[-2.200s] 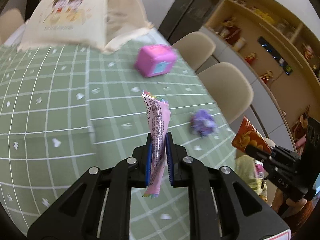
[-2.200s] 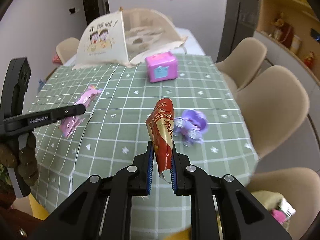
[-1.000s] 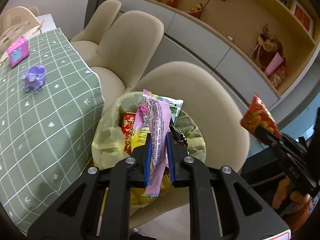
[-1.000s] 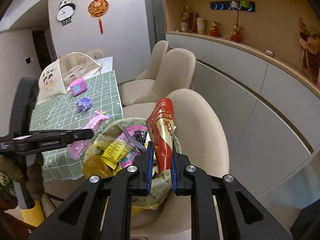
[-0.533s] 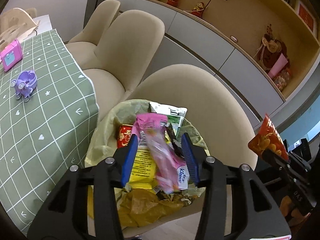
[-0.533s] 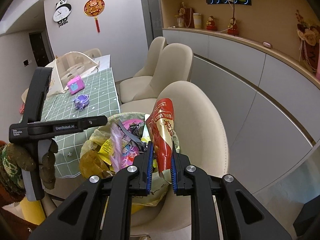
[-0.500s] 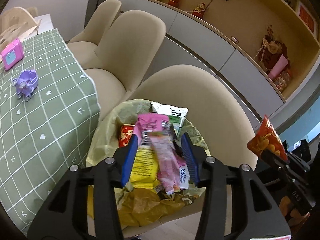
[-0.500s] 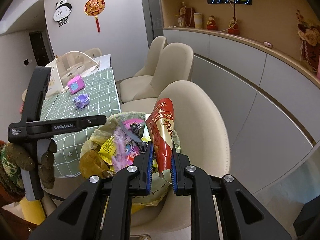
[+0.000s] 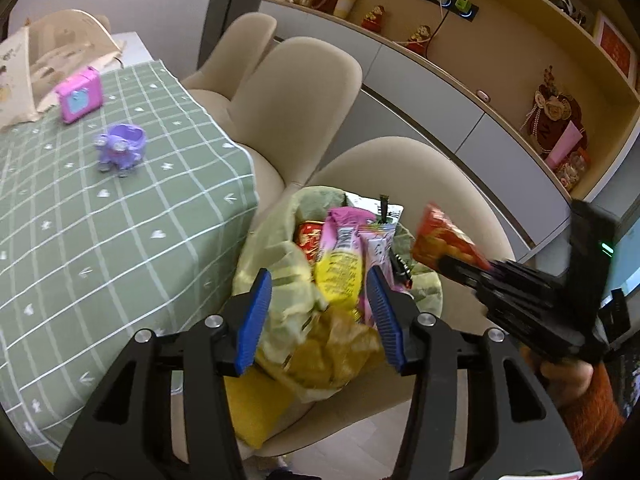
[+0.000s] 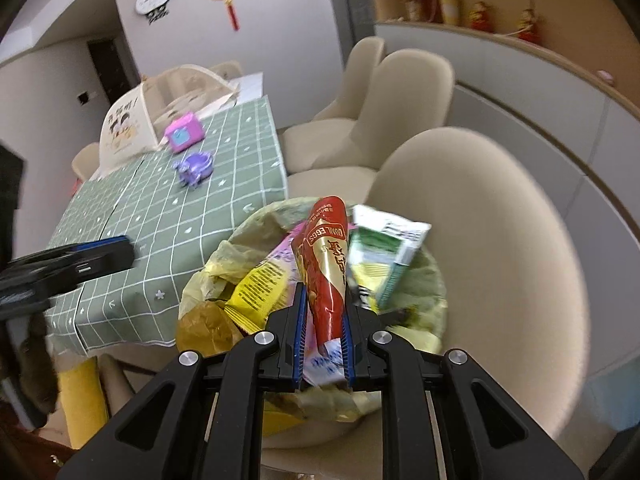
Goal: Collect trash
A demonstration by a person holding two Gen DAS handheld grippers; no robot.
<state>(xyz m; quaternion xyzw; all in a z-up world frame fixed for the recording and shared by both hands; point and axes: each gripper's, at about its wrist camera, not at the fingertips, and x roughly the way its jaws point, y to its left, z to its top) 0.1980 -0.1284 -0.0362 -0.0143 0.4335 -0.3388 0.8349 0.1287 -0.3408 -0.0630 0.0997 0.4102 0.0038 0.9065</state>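
The red wrapper (image 10: 326,268) is clamped upright in the right gripper (image 10: 323,342), directly above the trash bag (image 10: 430,292); the left gripper (image 9: 320,316), just opened, is empty.

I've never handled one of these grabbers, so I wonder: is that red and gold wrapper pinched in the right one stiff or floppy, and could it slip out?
The red and gold wrapper stands upright above the shut jaws, so probably fairly stiff. It looks empty, likely very light. Its glossy foil may be slippery.
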